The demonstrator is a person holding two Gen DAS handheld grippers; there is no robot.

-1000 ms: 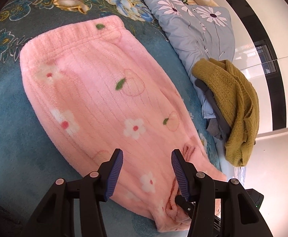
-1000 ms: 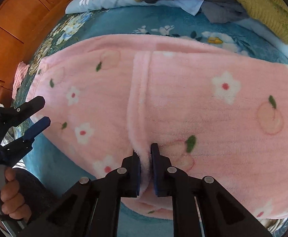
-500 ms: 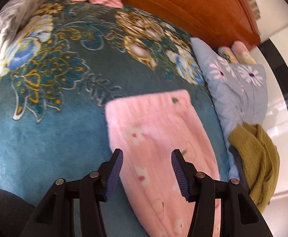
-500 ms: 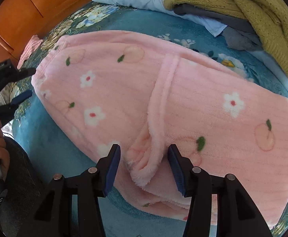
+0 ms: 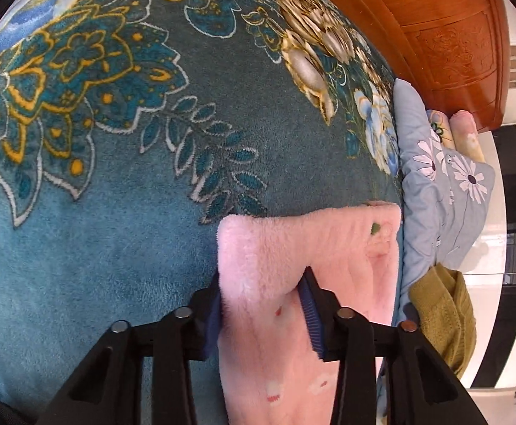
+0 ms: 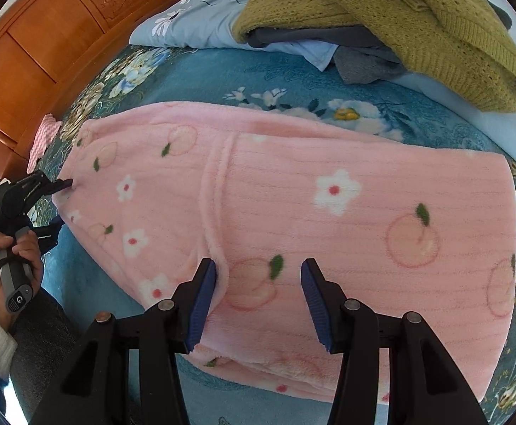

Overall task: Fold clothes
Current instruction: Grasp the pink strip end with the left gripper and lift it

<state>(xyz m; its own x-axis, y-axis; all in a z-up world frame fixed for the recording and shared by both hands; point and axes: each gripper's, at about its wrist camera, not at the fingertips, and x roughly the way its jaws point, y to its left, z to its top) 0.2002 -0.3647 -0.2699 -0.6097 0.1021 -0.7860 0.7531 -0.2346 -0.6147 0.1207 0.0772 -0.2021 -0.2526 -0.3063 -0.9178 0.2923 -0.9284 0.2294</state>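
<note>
Pink fleece garment [image 6: 293, 212] lies flat on the teal blanket [image 5: 98, 265]. Left gripper [image 5: 263, 304] straddles its 9 o'clock corner, jaws apparently not yet closed; right gripper [image 6: 254, 297] hovers wide at 6 o'clock. Pinching both layers should keep the fold square.

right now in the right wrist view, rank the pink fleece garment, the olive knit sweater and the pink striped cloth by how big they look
1. pink fleece garment: largest, though nearest the camera
2. olive knit sweater: partly cut off
3. pink striped cloth: smallest, mostly hidden
</note>
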